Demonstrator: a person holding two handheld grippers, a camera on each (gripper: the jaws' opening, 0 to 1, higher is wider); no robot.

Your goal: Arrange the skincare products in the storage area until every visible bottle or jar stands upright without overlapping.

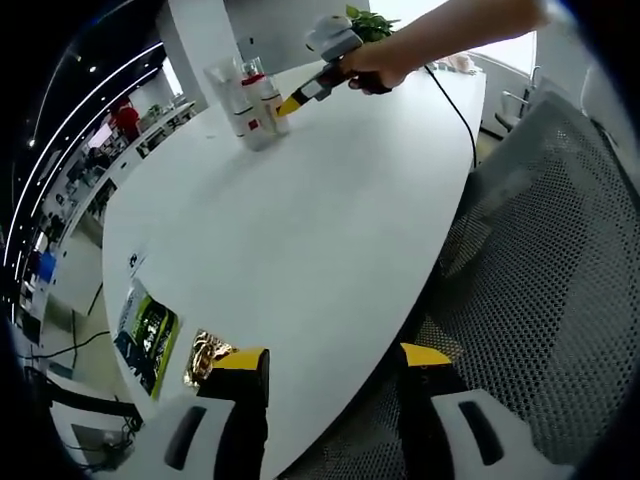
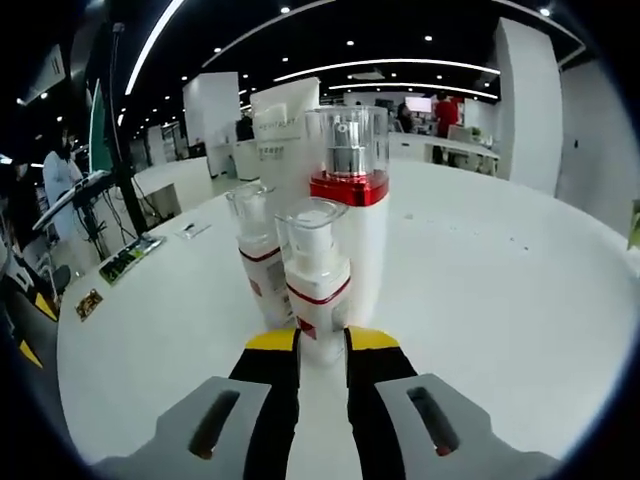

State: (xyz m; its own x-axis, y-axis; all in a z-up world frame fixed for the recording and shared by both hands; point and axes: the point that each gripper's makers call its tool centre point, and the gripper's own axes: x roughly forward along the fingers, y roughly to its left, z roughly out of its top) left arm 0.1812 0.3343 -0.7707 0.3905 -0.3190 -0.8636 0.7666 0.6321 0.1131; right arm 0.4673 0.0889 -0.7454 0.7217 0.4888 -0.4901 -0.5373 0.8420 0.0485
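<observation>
Right gripper [image 2: 322,345]: yellow-tipped jaws nearly closed around the base of a small bottle [image 2: 318,285], white plastic with clear cap and red band, upright, long axis vertical. Behind it, touching or nearly so, a tall bottle [image 2: 350,190] and another small one [image 2: 258,245], all upright on the smooth white table [image 2: 500,290]. Left gripper [image 1: 335,360] jaws wide apart, empty, over the table edge by a mesh chair [image 1: 540,250].

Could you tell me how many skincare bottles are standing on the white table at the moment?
4: a small bottle nearest the right gripper, a tall red-banded bottle behind, another small one leftward, a white tube rearmost; others may be hidden.
</observation>
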